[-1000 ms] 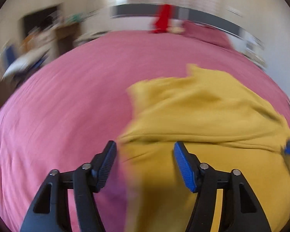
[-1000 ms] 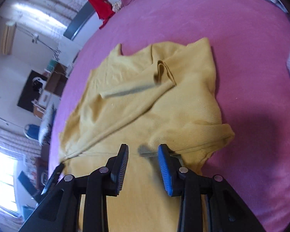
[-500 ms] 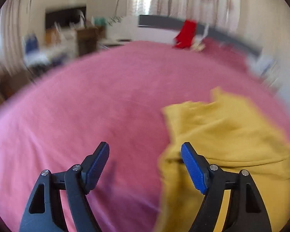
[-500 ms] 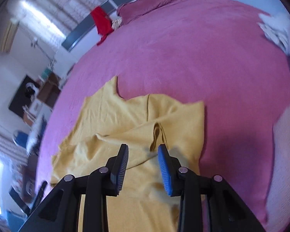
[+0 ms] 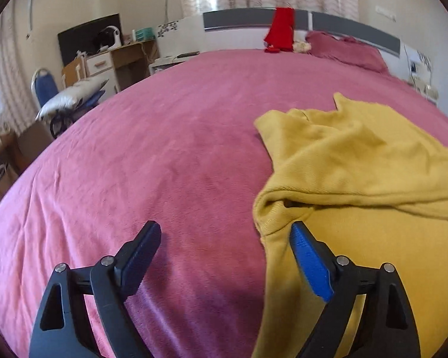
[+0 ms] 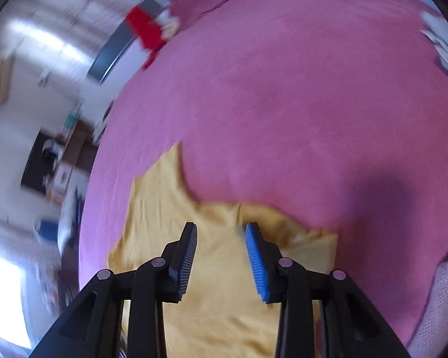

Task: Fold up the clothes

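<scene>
A: Left wrist view first. What do you see?

B: The left gripper [image 5: 225, 238] hangs over a bed covered by a pink blanket [image 5: 152, 155]. Its jaws have just been opening and now stand wide and released. Mostly bare blanket shows in the gap; the edge of the yellow sweater [image 5: 352, 161] lies just beside the inner face of the right-hand finger [image 5: 309, 265], and nothing is pinched.

A: Where is the sweater in that view?

B: On the blanket, to the right of the picture, rumpled, with one layer folded over another near the blue pad. At the far end of the bed a red garment [image 5: 280, 29] hangs over the grey headboard [image 5: 242, 19], with a pink pillow [image 5: 346, 50] to its right. A wooden desk [image 5: 128, 59] and a blue chair [image 5: 46, 88] piled with white bedding stand off to the left.

A: And the right wrist view?

B: It is blurred. The right gripper [image 6: 221, 229] sits above the same yellow sweater [image 6: 212, 292], which fills the lower middle, its far edge against the pink blanket [image 6: 298, 89]. The fingers [image 6: 255, 256] are partly apart, with a clear gap between the pads; I see cloth behind the gap rather than clamped in it, so they grip nothing. The red garment [image 6: 145, 31] shows at upper left.
</scene>
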Available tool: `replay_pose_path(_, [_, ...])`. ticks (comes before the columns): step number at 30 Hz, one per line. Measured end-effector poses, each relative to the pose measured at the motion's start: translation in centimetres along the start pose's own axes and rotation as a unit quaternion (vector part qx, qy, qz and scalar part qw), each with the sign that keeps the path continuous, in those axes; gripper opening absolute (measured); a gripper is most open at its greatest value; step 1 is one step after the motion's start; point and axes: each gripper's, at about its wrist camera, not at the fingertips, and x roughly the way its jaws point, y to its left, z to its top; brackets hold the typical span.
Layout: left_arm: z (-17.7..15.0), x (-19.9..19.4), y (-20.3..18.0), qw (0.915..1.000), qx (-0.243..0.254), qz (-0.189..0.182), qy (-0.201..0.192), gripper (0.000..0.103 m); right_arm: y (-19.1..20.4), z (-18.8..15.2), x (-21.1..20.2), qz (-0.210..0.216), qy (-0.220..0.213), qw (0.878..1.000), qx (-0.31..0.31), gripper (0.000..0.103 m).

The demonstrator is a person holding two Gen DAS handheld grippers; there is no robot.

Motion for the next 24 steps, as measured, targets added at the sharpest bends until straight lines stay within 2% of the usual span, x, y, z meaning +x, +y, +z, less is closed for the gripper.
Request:
replay_pose_path(2, [0.2,-0.6,0.0,0.9998,-0.002,0.012,-0.015,0.089,0.7,-1.8,-0.4,-0.037,0.020,0.997,-0.058,0.036])
replay_pose_path(4, [0.8,-1.0,0.0,0.9992,-0.006,0.027,-0.030,0.089,0.5,-3.4,0.0,-0.052,0.033,0.994,-0.093,0.036])
replay_pose_path(6, [1.6,-1.0,0.2,0.9984,-0.010,0.042,-0.037,0.089,0.0,-4.2,1.0,-0.031,0.053,0.995,-0.080,0.036])
replay_pose_path(8, [1.8,-0.1,0.5,0.9980,-0.009,0.060,-0.017,0.089,-0.3,-4.8,1.8,-0.012,0.061,0.996,-0.064,0.031])
replay_pose_path(9, [1.9,0.3,0.6,0.9976,-0.009,0.069,-0.006,0.089,-0.3,-5.0,2.1,-0.005,0.059,0.997,-0.056,0.020])
replay_pose_path(11, [1.5,1.0,1.0,0.9974,-0.013,0.070,0.008,0.090,0.1,-4.9,1.0,0.022,0.049,0.997,-0.048,0.007])
replay_pose_path(17, [0.9,0.4,2.4,0.9961,-0.036,0.080,-0.003,0.090,0.1,-4.8,-4.1,0.122,0.000,0.993,0.004,0.006])
replay_pose_path(20, [0.6,1.3,3.4,0.9945,-0.052,0.087,0.024,0.090,-1.6,-5.6,-4.6,0.110,-0.009,0.993,0.030,0.006])
replay_pose_path(22, [0.5,1.1,4.2,0.9942,-0.071,0.076,0.025,0.090,-3.2,-6.0,-2.8,0.067,0.009,0.997,0.039,0.006])
replay_pose_path(24, [0.5,0.6,4.8,0.9935,-0.089,0.068,0.020,0.090,-4.6,-6.3,-0.3,0.048,0.043,0.997,0.052,0.007])
